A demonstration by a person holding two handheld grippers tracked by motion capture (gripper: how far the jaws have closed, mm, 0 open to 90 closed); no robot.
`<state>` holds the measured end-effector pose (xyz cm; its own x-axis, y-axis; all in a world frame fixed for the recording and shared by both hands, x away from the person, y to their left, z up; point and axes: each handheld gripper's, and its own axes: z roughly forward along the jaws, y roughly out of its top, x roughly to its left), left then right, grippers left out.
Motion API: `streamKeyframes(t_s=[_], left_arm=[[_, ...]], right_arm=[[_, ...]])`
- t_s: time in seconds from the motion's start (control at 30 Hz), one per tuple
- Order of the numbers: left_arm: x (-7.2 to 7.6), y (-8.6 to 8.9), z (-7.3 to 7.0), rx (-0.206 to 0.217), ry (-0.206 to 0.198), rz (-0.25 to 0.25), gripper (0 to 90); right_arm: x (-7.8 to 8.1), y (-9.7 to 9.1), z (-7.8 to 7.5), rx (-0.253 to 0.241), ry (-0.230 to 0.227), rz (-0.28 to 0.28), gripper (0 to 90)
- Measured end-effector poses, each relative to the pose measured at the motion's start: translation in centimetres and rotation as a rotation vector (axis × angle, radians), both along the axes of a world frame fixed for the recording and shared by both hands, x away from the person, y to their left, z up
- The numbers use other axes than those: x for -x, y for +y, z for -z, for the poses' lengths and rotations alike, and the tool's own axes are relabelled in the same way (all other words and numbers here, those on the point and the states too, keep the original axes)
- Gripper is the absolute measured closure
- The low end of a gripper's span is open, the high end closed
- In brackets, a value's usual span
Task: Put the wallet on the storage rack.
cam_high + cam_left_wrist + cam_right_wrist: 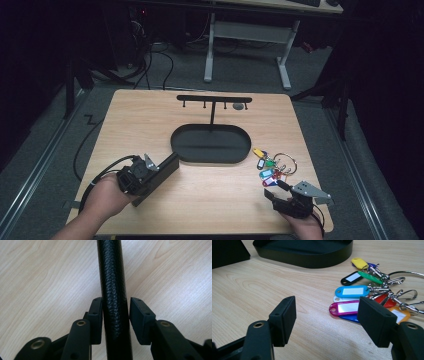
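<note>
We hold our left gripper (115,317) half open around the long black leathery box (159,176) just left of the black oval tray (210,145), one pad (96,317) touching, so next we squeeze, while our right gripper (327,320) waits wide open, holding nothing, near the bunch of colourful plastic key tags (362,295).

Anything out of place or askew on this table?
Nothing is damaged or spilled. The bunch of key tags lies loose on the table beside the stand's oval tray, not on its hook bar. A black box sits askew between the left tongs.
</note>
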<state>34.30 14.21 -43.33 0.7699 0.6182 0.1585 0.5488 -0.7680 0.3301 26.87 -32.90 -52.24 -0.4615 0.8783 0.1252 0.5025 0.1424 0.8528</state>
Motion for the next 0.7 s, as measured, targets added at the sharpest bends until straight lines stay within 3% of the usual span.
streamKeyframes(t_s=[0.2,0.47,0.5,0.57,0.7], left_arm=[[-0.56,-0.19,0.24,-0.019,0.040,-0.010,64.0],[-0.76,-0.25,0.42,-0.008,0.050,-0.015,70.1],[-0.73,-0.26,0.40,-0.008,0.048,-0.014,71.2],[-0.51,-0.40,0.47,-0.036,0.008,-0.007,72.7],[-0.25,-0.53,0.19,-0.037,-0.009,0.016,73.3]], right_arm=[[-0.02,-0.02,-0.06,-0.002,-0.003,-0.007,32.2],[-0.08,-0.13,-0.01,-0.002,-0.001,-0.011,32.3],[-0.07,-0.09,0.00,-0.003,0.002,-0.011,32.3],[-0.06,-0.06,0.01,-0.003,0.004,-0.012,32.3],[-0.04,-0.07,0.02,-0.005,0.005,-0.010,32.4]])
